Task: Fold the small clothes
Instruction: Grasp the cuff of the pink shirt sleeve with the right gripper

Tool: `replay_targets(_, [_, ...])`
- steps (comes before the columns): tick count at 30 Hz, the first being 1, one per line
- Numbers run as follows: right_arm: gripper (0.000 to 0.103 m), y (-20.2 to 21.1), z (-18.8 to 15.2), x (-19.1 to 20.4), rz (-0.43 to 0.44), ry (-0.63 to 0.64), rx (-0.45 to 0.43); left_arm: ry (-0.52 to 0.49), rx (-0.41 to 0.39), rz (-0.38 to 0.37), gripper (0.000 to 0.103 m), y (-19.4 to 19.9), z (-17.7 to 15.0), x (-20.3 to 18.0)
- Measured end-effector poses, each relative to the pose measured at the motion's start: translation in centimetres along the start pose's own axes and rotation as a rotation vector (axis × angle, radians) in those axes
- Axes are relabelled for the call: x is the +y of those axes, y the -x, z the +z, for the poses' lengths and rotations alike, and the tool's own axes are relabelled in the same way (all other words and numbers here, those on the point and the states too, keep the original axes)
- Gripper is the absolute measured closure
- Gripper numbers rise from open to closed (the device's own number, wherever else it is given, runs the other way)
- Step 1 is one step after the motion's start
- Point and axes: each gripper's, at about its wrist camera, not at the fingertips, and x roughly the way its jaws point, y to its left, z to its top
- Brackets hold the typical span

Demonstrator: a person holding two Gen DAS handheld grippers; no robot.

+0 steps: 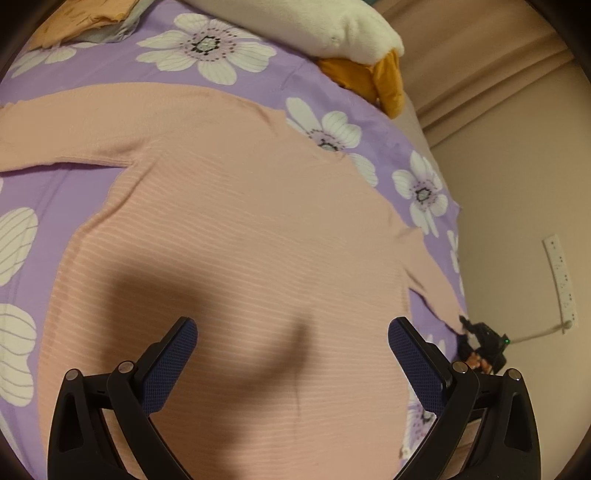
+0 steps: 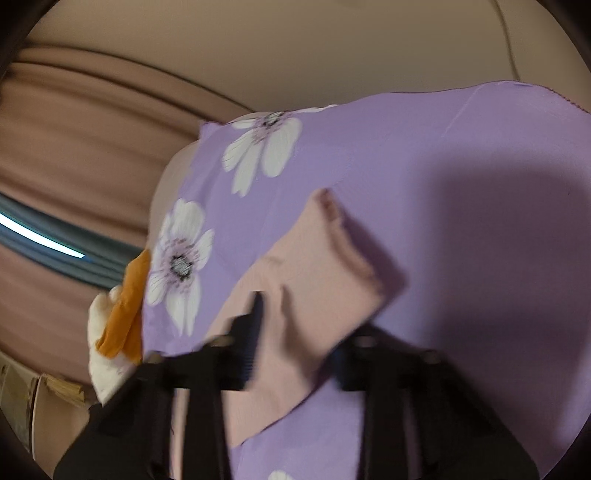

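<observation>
Pink ribbed knit fills most of what the left gripper (image 1: 291, 354) looks down on: a small sweater (image 1: 236, 229) lies flat on its front or back across the bed, body nearest, one sleeve (image 1: 55, 129) stretched out to the left. The left gripper's blue-padded fingers (image 1: 170, 365) stand wide apart above the sweater's lower body, holding nothing, and cast a dark shadow on the knit. The bed sheet (image 1: 74, 192) under it is purple with large white flowers. Over on the right side, the right gripper (image 2: 295, 347) has the sweater's other sleeve (image 2: 314, 273) lying between its fingers, the cuff pointing away from it across the sheet (image 2: 461, 184); that view is smeared with motion, so I cannot tell whether the fingers are pinching the cloth or only spread around it. Farther up the bed, past the sweater's shoulders, sits a white plush toy (image 1: 314, 26) with an orange part, near the bed's edge. At the far left corner lies a heap of orange and grey cloth (image 1: 88, 18). Beyond the bed, a white power strip (image 1: 559, 277) lies on the pale floor, and pinkish-brown curtains (image 2: 74, 155) hang behind.
</observation>
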Motion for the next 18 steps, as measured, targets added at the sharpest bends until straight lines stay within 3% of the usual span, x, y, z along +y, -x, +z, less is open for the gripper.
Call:
replay_targets(8, [0.096,2.8,-0.8,5.0,0.0,0.202,-0.04,0.001,-0.007,0.09,0.001,0.8,0.5,1.1])
replay_targets(13, [0.096,5.0,-2.8,12.1,0.029,0.394,-0.021,-0.01,-0.022,0.133,0.001,1.6,0.6,1.7])
replay_targets(18, [0.096,6.0,-7.2,20.5,0.056,0.58,0.027,-0.019,-0.03,0.164,0.001,2.5,0.9,2.2])
